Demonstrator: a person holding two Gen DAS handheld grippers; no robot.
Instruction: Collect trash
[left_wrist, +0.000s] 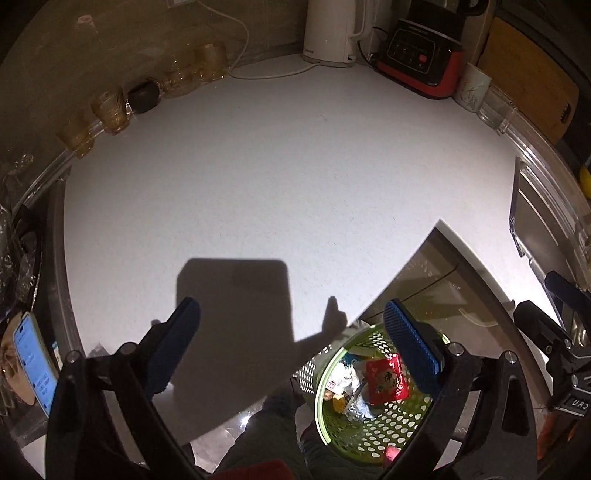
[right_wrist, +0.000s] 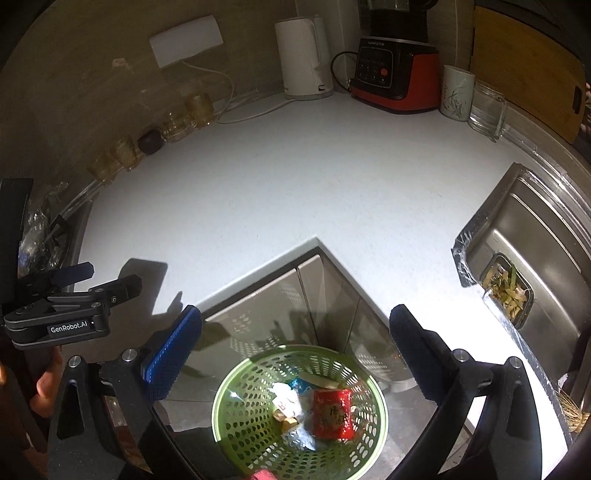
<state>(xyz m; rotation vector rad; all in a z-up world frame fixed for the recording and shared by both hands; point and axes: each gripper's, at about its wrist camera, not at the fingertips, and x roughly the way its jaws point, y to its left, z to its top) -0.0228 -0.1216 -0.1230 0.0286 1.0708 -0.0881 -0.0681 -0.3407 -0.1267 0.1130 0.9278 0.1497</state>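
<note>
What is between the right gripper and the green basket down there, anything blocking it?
Nothing visible. The right gripper is open above the green basket, whose top is uncovered, with the red packet and other wrappers already inside.

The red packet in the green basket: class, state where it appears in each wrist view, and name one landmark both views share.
Left wrist: red packet lower right, inside the green basket.
Right wrist: red packet bottom centre, right side of the green basket.
Shared landmark: white kettle.
</note>
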